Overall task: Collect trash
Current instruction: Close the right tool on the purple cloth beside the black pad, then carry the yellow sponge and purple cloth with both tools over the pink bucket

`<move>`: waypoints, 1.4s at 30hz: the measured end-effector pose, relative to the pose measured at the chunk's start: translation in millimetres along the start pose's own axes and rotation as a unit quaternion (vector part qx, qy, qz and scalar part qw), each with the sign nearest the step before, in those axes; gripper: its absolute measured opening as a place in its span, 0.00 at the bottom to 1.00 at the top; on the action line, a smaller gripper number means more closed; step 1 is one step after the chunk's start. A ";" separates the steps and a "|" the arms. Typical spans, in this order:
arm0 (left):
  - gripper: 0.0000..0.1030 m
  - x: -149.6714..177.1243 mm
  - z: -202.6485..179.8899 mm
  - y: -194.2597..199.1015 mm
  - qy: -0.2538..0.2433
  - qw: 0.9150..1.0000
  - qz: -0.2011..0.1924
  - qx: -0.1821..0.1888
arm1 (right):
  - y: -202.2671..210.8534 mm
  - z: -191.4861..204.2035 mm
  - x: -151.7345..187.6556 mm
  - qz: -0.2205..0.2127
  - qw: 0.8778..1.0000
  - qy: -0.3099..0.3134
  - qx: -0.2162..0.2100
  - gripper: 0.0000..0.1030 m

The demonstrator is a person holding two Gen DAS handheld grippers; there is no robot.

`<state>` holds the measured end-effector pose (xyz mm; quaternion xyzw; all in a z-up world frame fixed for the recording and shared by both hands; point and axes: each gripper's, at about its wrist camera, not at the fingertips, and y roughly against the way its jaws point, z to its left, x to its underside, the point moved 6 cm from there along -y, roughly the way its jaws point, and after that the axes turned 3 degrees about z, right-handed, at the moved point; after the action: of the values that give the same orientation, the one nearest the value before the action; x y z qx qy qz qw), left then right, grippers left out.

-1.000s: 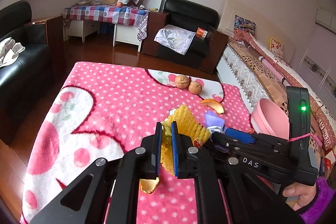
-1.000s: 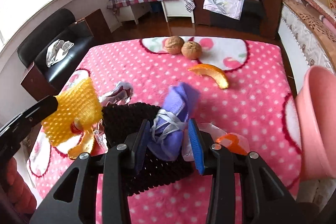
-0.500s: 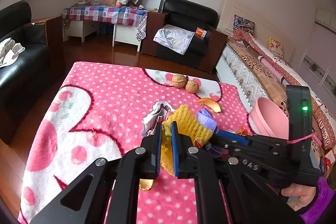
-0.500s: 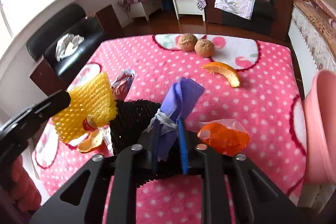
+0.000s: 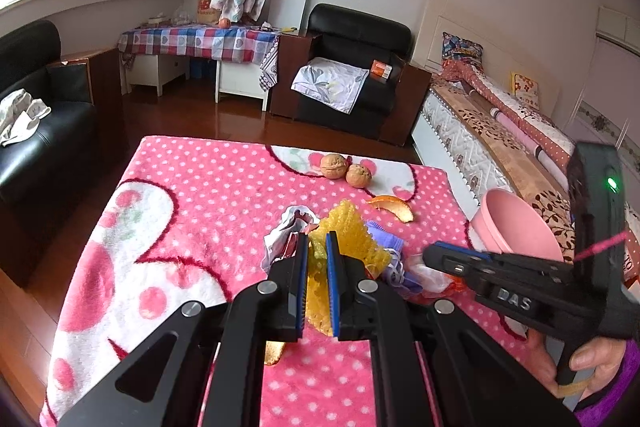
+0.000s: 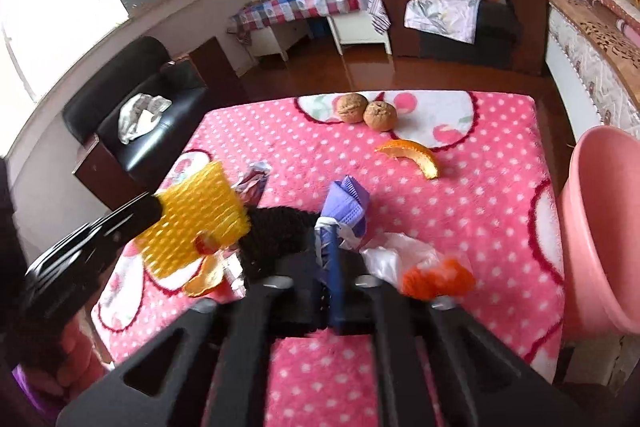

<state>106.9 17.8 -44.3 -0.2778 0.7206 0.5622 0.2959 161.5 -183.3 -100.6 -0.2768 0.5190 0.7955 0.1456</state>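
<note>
My left gripper point(image 5: 317, 247) is shut on a yellow foam fruit net point(image 5: 352, 237), held above the pink dotted blanket point(image 5: 200, 195); the net also shows in the right wrist view point(image 6: 192, 223). My right gripper point(image 6: 329, 239) is shut on a purple face mask point(image 6: 348, 203) and holds it off the blanket. Under them lie a black foam net point(image 6: 276, 231), a crumpled wrapper point(image 6: 252, 183), a clear bag with orange scraps point(image 6: 424, 267) and orange peel point(image 6: 204, 277). A pink bin point(image 6: 604, 223) stands at the blanket's right edge.
Two walnuts point(image 6: 366, 109) and a curved orange peel point(image 6: 412, 155) lie toward the far end of the blanket. A black sofa point(image 6: 132, 115) stands left, an armchair point(image 5: 352, 79) beyond, and a bed point(image 5: 488, 139) along the right.
My right gripper closed on the purple mask and lifted it. Both grippers rose and drew back, the left keeping the yellow net; the crumpled wrapper came into the left wrist view.
</note>
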 end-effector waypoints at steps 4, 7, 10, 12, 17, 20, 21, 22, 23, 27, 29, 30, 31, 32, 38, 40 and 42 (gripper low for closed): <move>0.08 3.3 3.5 0.9 0.005 1.000 0.004 -0.005 | -16.9 0.0 -10.4 0.006 1.000 -0.003 0.014 0.43; 0.08 4.1 8.7 0.1 0.012 1.000 0.007 -0.012 | -36.3 -3.6 -14.0 0.027 0.999 -0.004 0.029 0.43; 0.08 4.3 13.8 -1.9 0.017 0.999 0.010 -0.025 | -55.2 -4.0 -11.3 0.055 0.998 -0.005 0.029 0.43; 0.08 5.1 17.9 -3.7 0.022 0.999 0.013 -0.034 | -60.6 -4.6 -8.8 0.060 0.997 -0.002 0.037 0.42; 0.08 5.5 22.6 -5.7 0.025 0.998 0.015 -0.050 | -55.3 -5.9 -7.4 0.043 0.998 0.001 0.040 0.33; 0.08 5.2 23.5 -6.5 0.027 0.998 0.015 -0.057 | -44.2 -5.0 -9.8 0.025 0.999 -0.002 0.034 0.32; 0.08 5.0 23.7 -6.4 0.028 0.998 0.015 -0.059 | -37.8 -3.8 -10.8 0.015 0.999 -0.003 0.031 0.32; 0.08 4.6 23.7 -6.3 0.029 0.998 0.015 -0.060 | -30.7 -2.3 -11.9 0.004 1.000 -0.004 0.027 0.32; 0.08 4.4 23.8 -6.7 0.029 0.998 0.016 -0.062 | -25.7 -1.2 -13.0 -0.003 1.000 -0.005 0.024 0.32; 0.08 0.1 20.6 -5.6 0.027 0.997 0.013 -0.068 | 2.9 4.7 -15.5 -0.040 0.999 -0.007 0.007 0.32; 0.08 -3.9 17.2 -3.9 0.025 0.997 0.009 -0.068 | 16.8 6.6 -16.2 -0.058 0.998 -0.005 0.003 0.32; 0.08 -6.4 15.1 -2.6 0.024 0.997 0.006 -0.068 | 24.7 6.8 -16.3 -0.068 0.998 -0.006 0.001 0.31; 0.08 -8.3 12.9 -1.7 0.023 0.997 0.004 -0.068 | 30.6 6.4 -16.2 -0.075 0.997 -0.007 0.000 0.32; 0.08 -11.0 9.4 -0.5 0.021 0.998 0.000 -0.067 | 39.2 5.0 -15.8 -0.086 0.996 -0.008 0.001 0.32; 0.08 -26.2 -21.0 0.2 0.001 0.999 -0.011 -0.052 | 69.3 -10.6 -12.6 -0.122 0.992 -0.016 0.018 0.32; 0.08 -30.4 -35.5 -1.6 -0.010 0.999 -0.014 -0.045 | 77.8 -20.3 -10.1 -0.131 0.991 -0.023 0.028 0.32; 0.08 -34.9 -54.0 -4.3 -0.023 0.999 -0.017 -0.037 | 86.2 -33.2 -7.7 -0.141 0.989 -0.031 0.041 0.32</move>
<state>127.3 -33.4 -10.9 -0.2876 0.6877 0.5895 0.3112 132.5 -249.0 -42.1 -0.3163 0.5027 0.7530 0.2832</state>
